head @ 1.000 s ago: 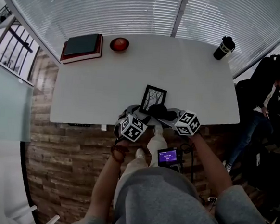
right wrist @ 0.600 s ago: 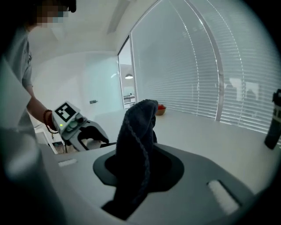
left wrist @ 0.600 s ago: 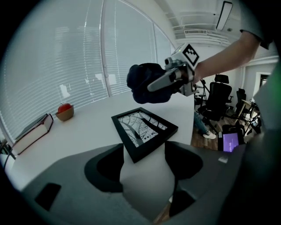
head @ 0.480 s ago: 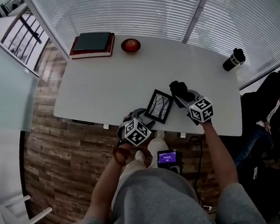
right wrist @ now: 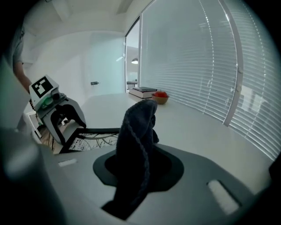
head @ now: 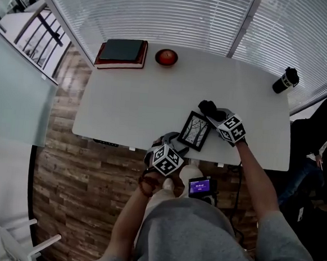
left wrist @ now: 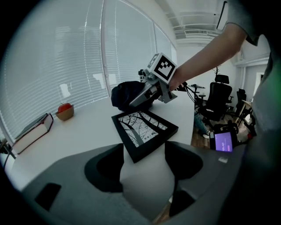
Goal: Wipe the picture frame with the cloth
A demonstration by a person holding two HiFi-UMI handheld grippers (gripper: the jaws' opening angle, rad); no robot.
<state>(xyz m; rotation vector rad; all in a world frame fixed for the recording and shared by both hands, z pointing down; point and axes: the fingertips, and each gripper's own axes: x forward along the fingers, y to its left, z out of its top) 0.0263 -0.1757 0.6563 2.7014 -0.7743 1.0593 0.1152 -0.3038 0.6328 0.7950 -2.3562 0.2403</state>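
We pinch the near corner of the picture frame (head: 195, 130) in our left gripper's (head: 175, 140) fingers, likely to steady it by the table's (head: 137, 102) front edge. Our right gripper's (head: 215, 115) fingers clamp the dark cloth (head: 206, 107), just beside the frame's far corner; we cannot tell whether it touches.

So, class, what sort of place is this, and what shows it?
Probably an office or meeting room: a white table beside windows with blinds, a black office chair, and books on the table.
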